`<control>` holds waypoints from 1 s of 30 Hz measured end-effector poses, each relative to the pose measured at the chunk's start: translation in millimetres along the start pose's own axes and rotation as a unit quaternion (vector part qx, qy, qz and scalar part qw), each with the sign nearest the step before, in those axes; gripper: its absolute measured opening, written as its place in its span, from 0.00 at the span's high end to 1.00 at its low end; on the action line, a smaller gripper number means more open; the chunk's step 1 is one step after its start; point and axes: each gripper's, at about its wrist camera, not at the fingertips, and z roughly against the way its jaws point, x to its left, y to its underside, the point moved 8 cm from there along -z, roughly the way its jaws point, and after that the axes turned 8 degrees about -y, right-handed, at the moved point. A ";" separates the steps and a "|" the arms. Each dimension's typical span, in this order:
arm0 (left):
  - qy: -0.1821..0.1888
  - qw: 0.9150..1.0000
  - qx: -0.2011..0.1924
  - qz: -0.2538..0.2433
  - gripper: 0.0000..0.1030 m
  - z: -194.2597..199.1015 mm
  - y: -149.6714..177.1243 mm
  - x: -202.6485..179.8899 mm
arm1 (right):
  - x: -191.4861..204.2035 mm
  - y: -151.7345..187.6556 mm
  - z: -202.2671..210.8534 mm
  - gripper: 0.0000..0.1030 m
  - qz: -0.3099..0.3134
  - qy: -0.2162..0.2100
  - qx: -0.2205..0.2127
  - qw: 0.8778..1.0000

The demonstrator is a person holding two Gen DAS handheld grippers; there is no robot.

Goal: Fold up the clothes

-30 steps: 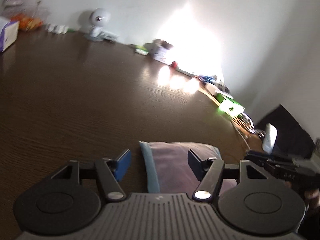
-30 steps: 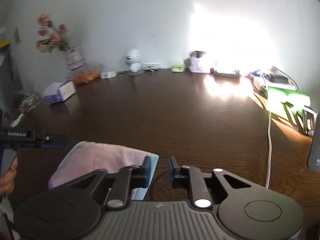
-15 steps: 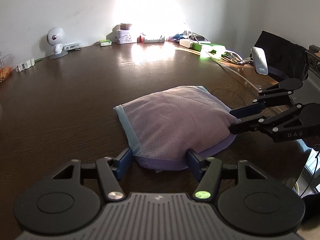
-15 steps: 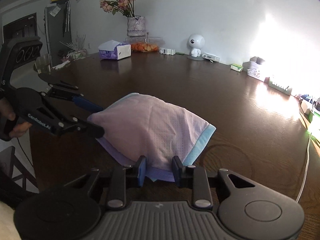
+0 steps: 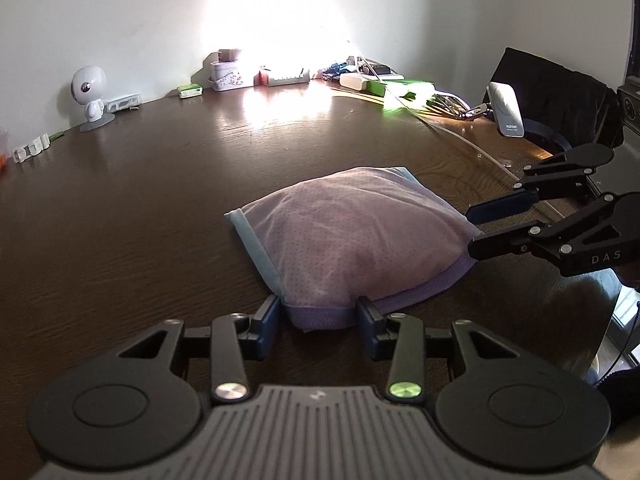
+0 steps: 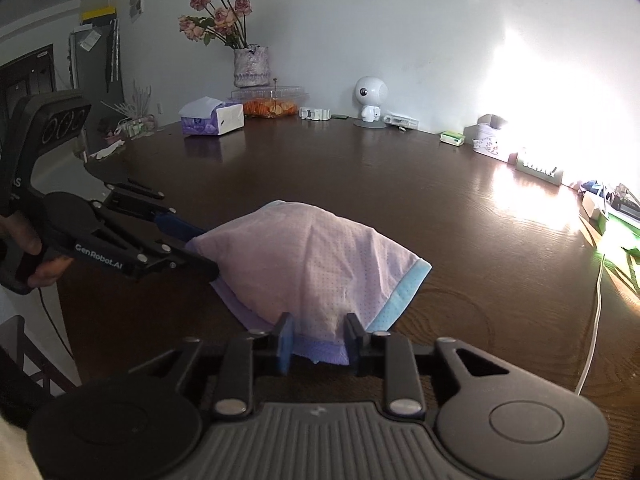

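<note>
The left gripper (image 5: 319,317) has just been closing, its jaws narrowed around the garment's (image 5: 348,236) purple hem, pads at its sides. The right gripper (image 6: 317,338) has just opened a little, the hem between its jaws; grip unclear. The folded lilac garment lies puffed on the dark table (image 5: 132,200), blue band (image 5: 256,240) along one edge.

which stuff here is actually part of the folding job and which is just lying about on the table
Part of the job:
- folded lilac mesh garment with light blue trim
- left gripper, its jaws have just been closing around the garment's near edge
- right gripper, jaws astride another edge

Just lying about:
- small white round-headed robot figure
- purple tissue box
- vase of dried pink roses
- white cable
</note>
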 end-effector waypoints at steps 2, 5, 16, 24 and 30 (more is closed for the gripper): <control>-0.003 1.000 -0.002 -0.002 0.61 -0.1 0.3 -1.7 | 1.1 4.8 -5.2 0.70 0.003 0.006 0.010 1.000; 0.001 1.000 -0.005 -0.003 0.72 -0.9 -0.9 -3.8 | 2.5 7.0 -7.7 0.77 0.001 0.022 0.004 1.000; -0.019 1.000 0.001 0.005 0.72 -3.5 -3.3 -3.9 | -10.1 4.2 2.1 0.63 -0.045 0.043 -0.017 0.998; -0.035 0.999 0.009 0.030 0.72 -4.1 -5.0 -3.3 | -7.6 6.0 -11.8 0.90 -0.051 0.049 -0.015 0.997; -0.039 0.997 0.010 0.059 0.90 -6.0 -7.5 4.1 | 2.4 6.0 -13.5 0.95 -0.041 0.035 -0.017 0.998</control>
